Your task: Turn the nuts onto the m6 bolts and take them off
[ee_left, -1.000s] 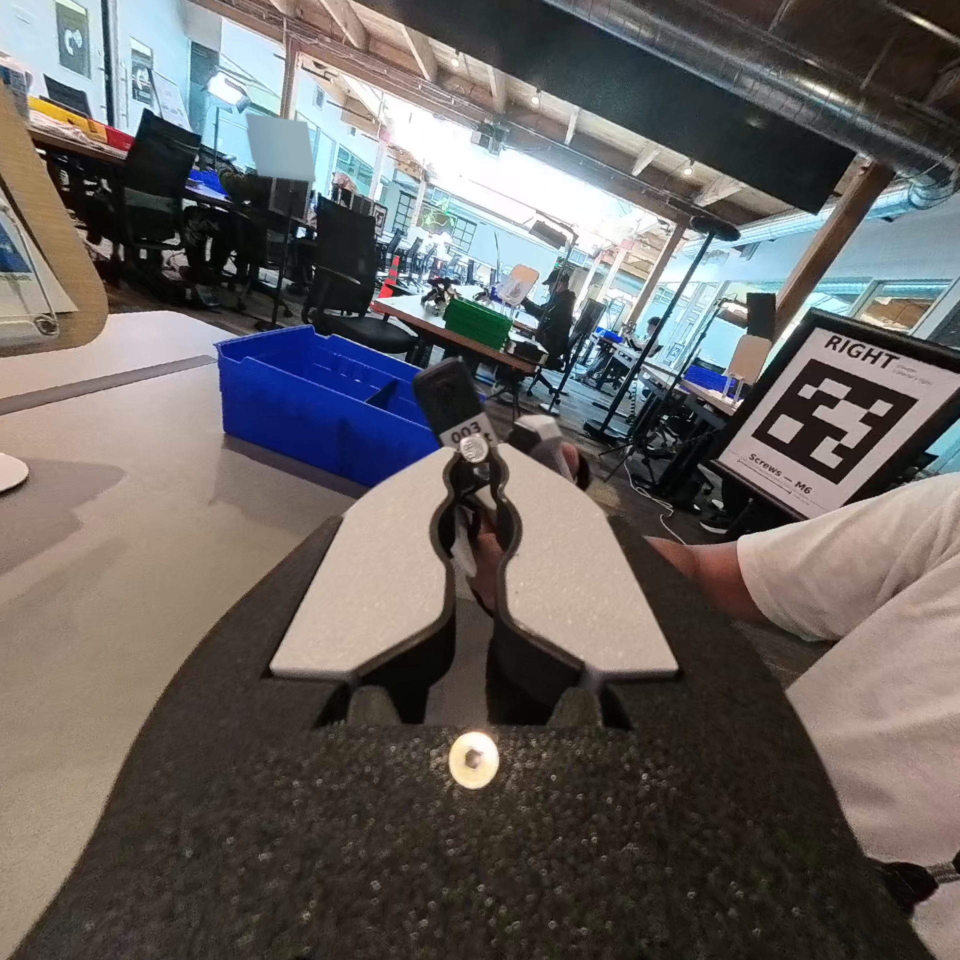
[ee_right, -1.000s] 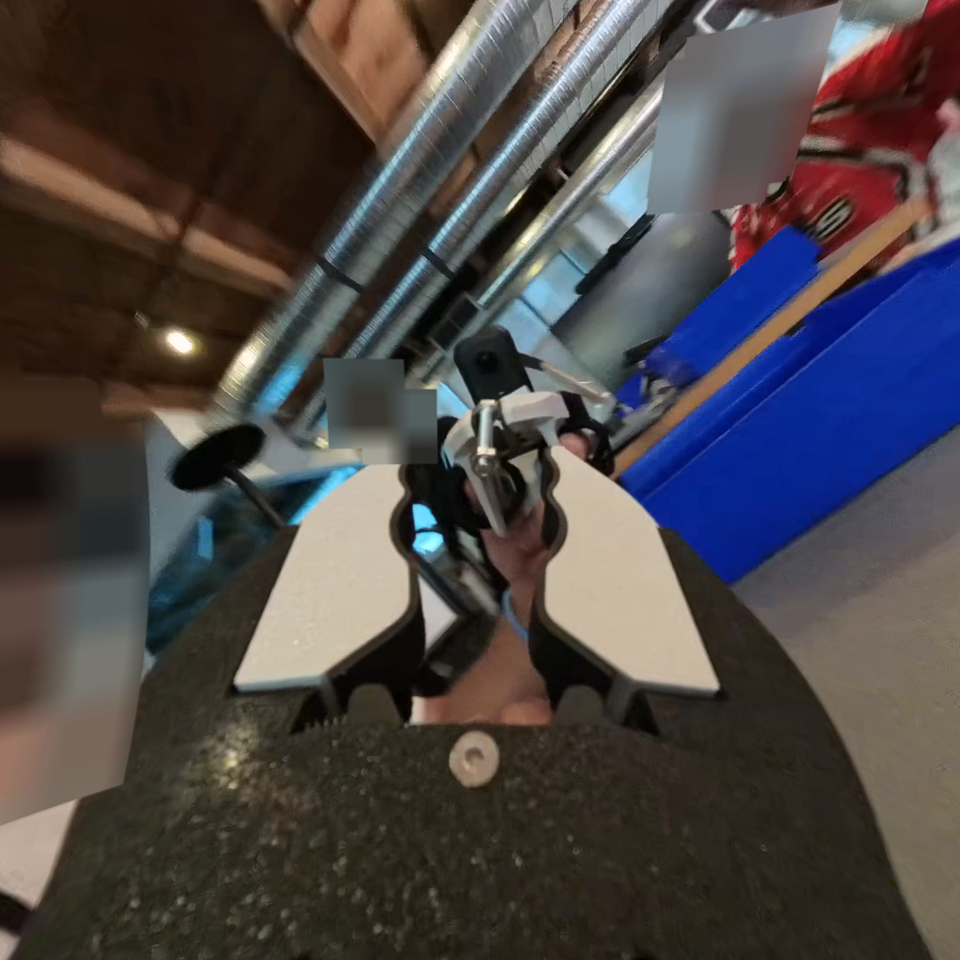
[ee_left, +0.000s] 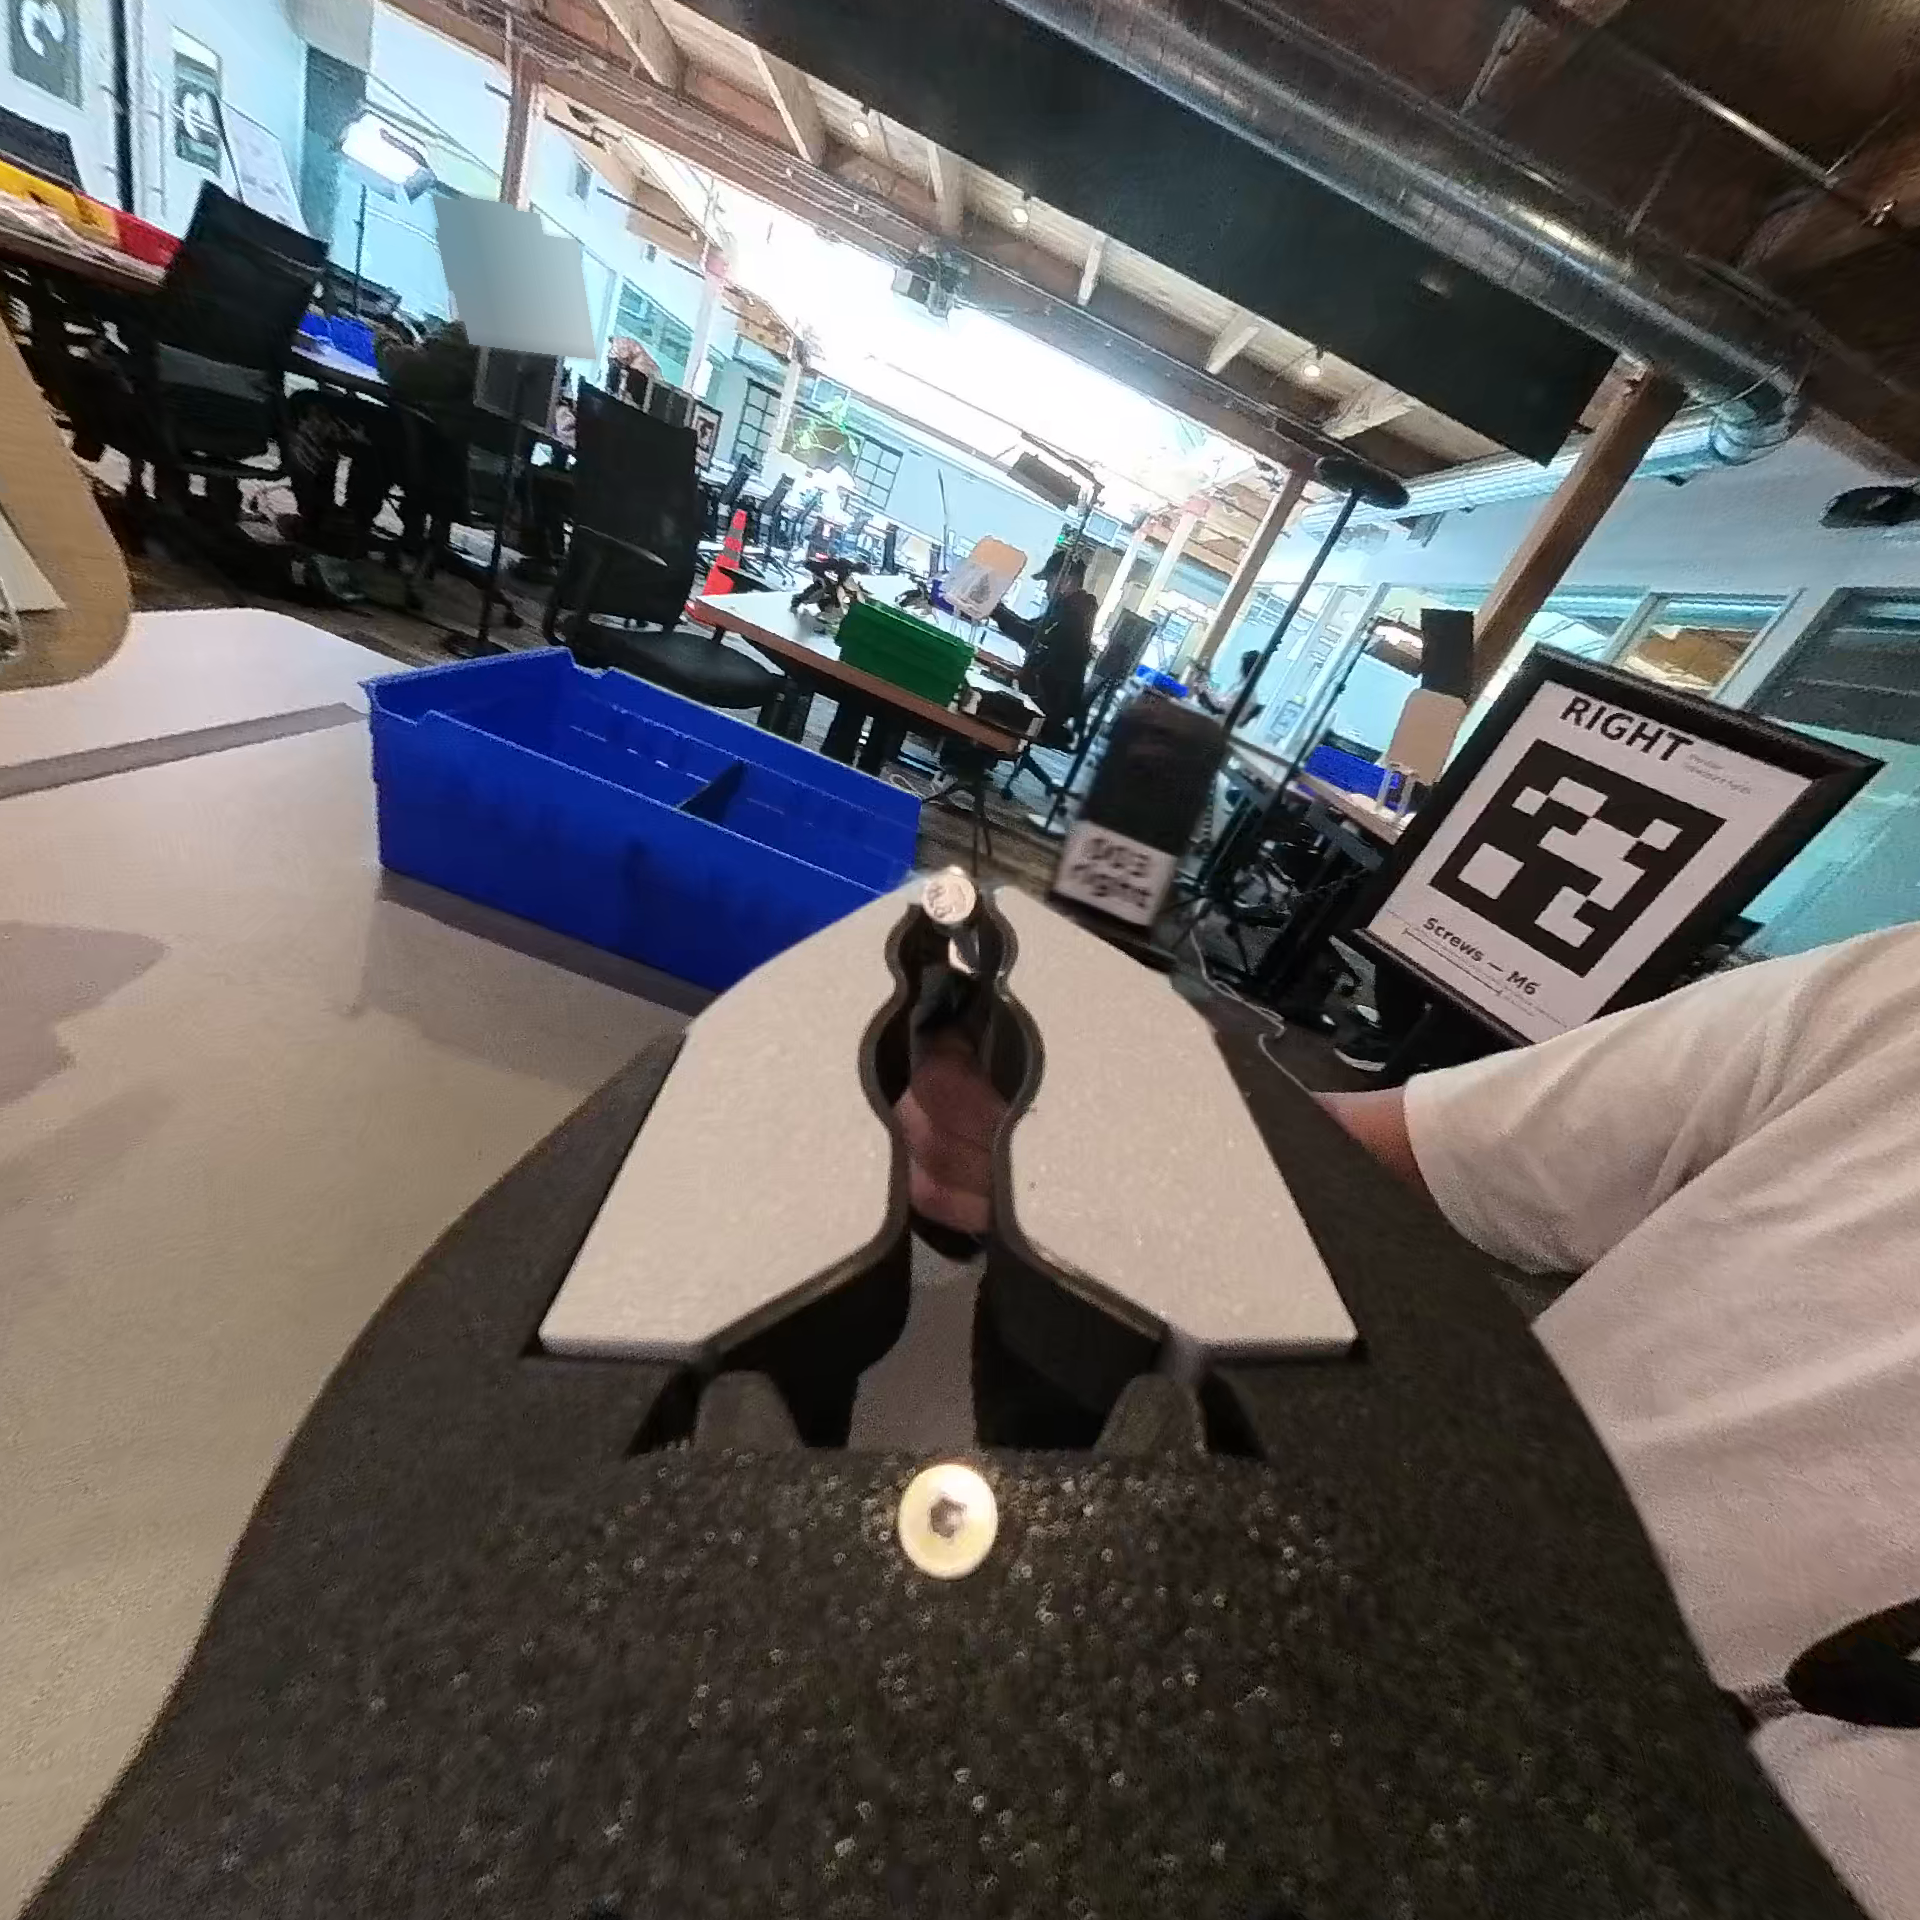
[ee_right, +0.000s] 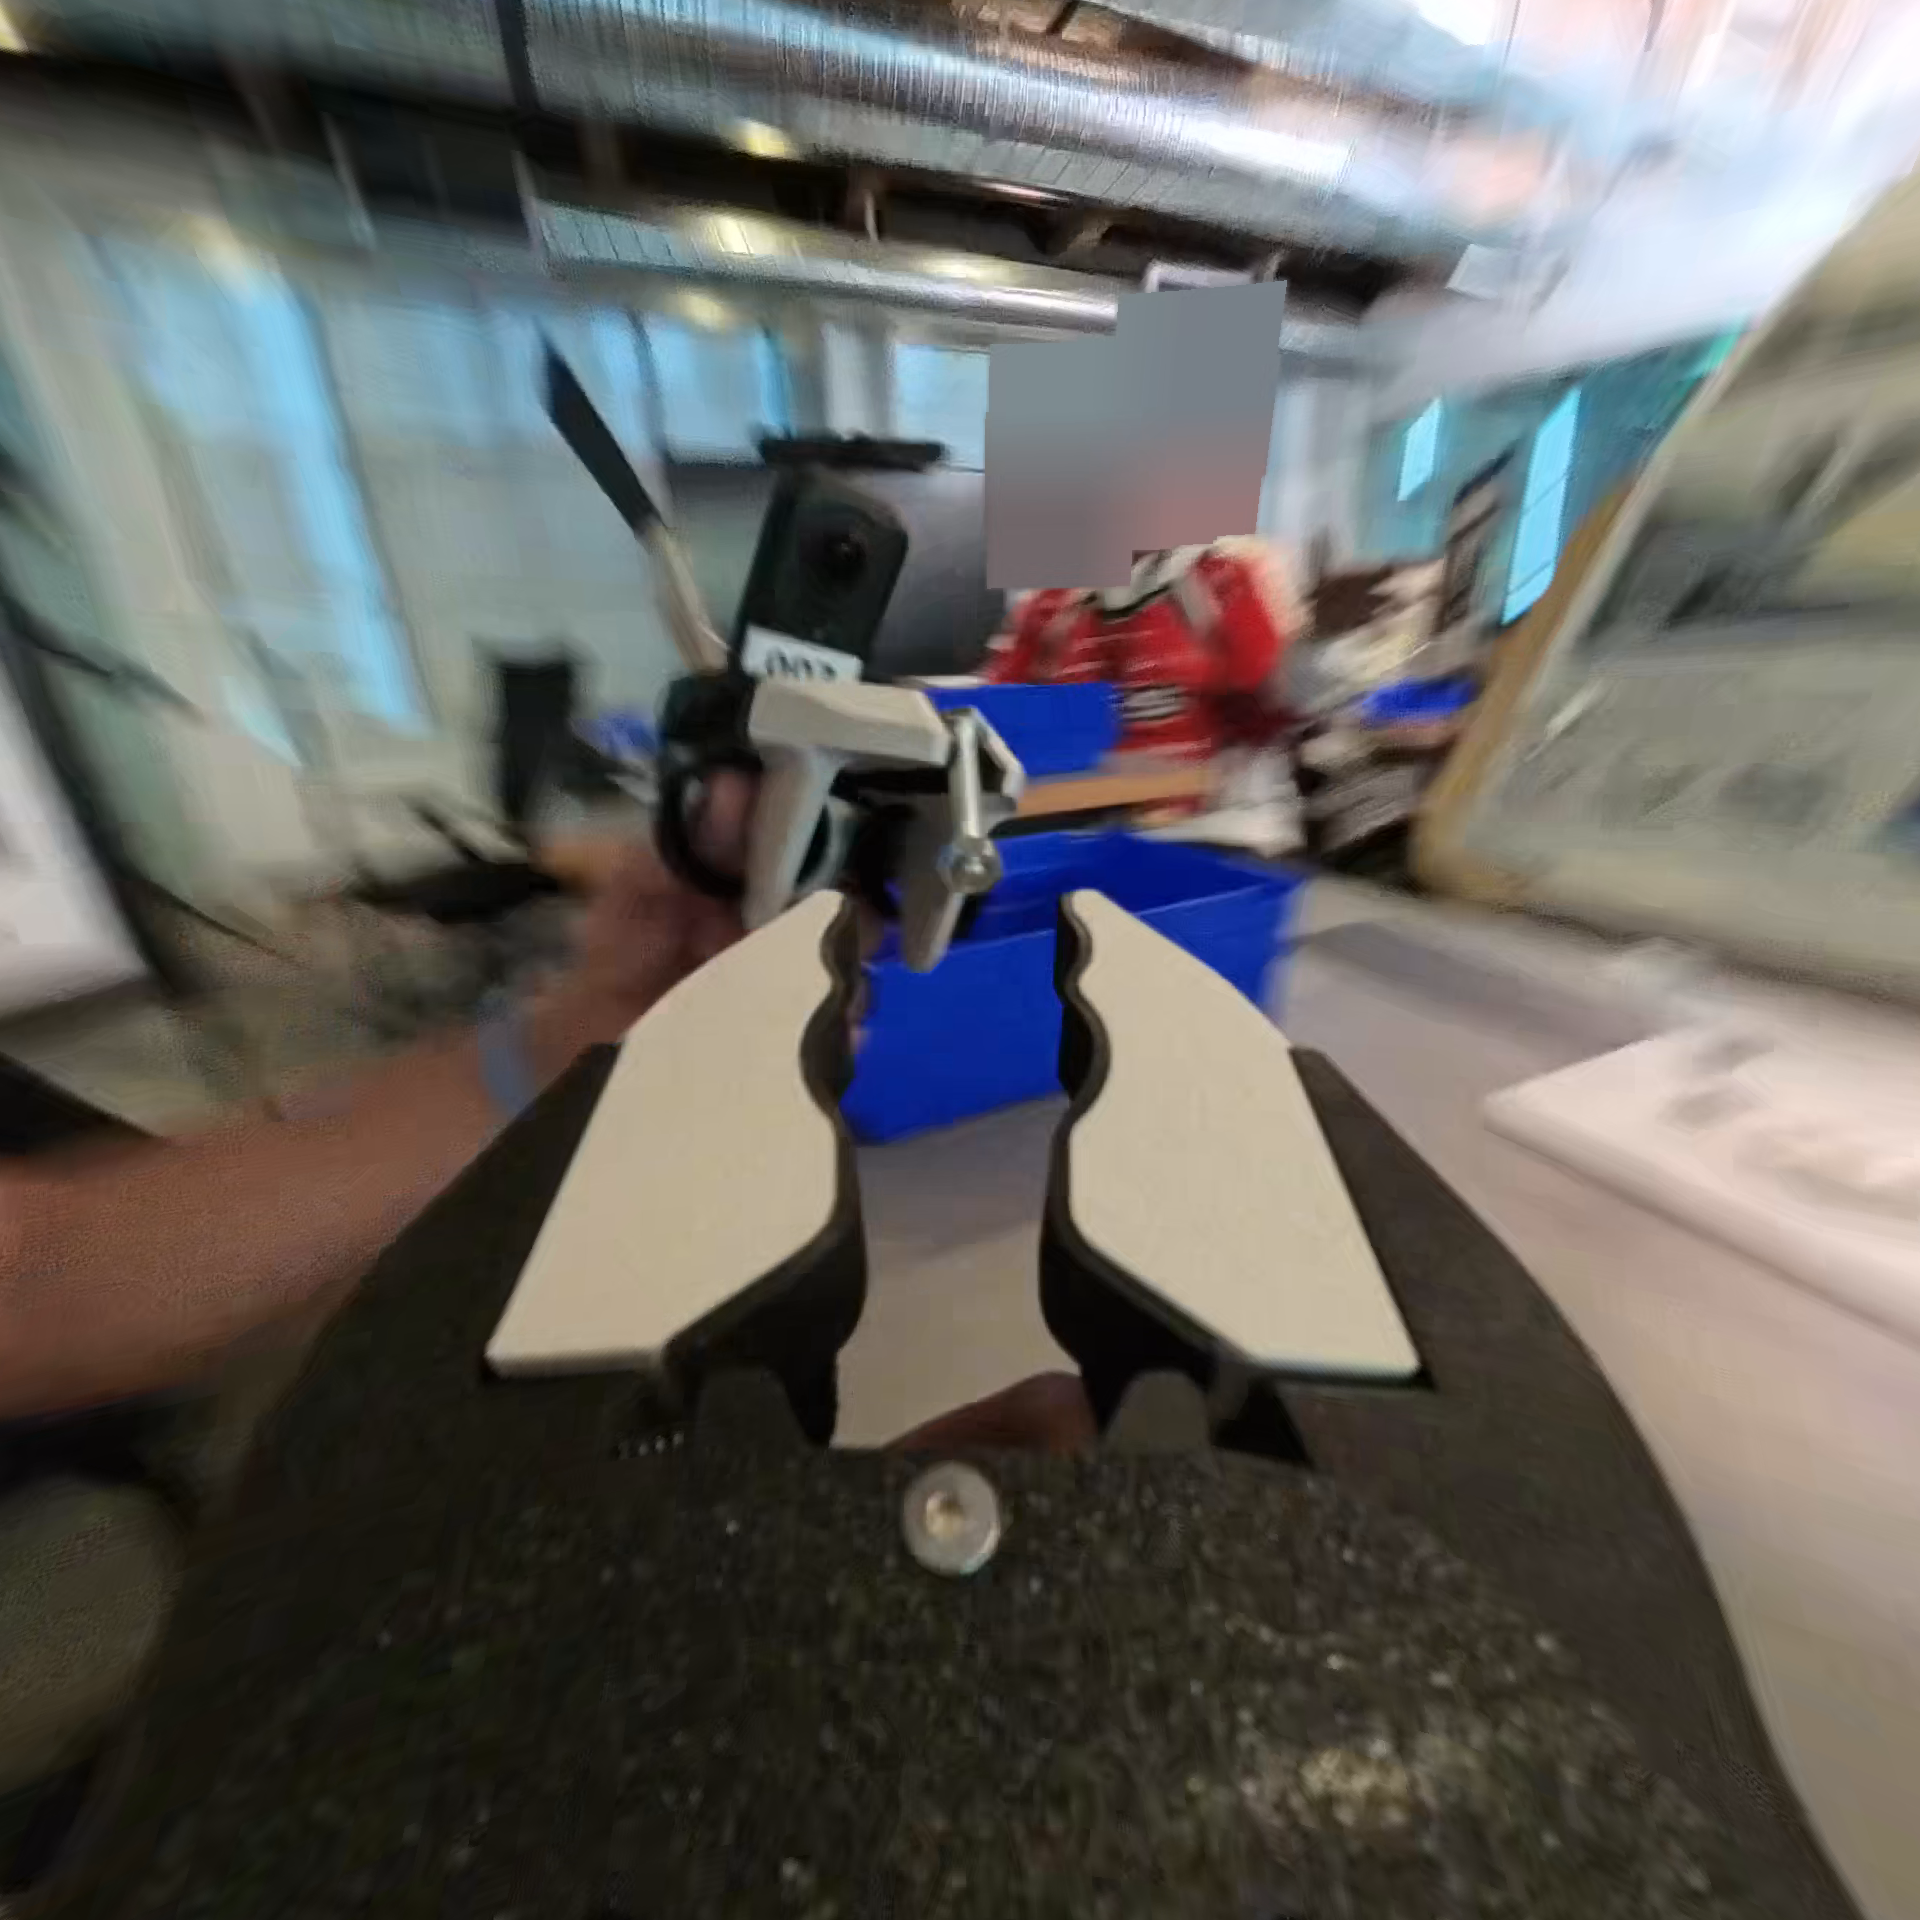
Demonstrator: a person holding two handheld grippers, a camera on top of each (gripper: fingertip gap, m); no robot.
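My left gripper (ee_left: 951,920) is shut on a silver M6 bolt (ee_left: 951,899), whose round head shows at the fingertips. In the right wrist view the left gripper (ee_right: 977,758) holds the bolt (ee_right: 971,790) upright in the air. A silver nut (ee_right: 966,862) sits near the bolt's lower end. My right gripper (ee_right: 961,920) is open and empty. Its fingertips stand just below and in front of the nut without touching it. The right wrist view is blurred by motion.
A blue divided bin (ee_left: 623,831) stands on the grey table (ee_left: 208,1039) behind the grippers; it also shows in the right wrist view (ee_right: 1039,1008). A framed sign with a black-and-white marker (ee_left: 1590,842) stands to the right. A person's white sleeve (ee_left: 1662,1195) is at the right. The grippers are tip to tip, or close to it.
The right gripper has swung round and drawn back from the bolt; its jaws are open. The left gripper still holds the bolt and has shifted slightly.
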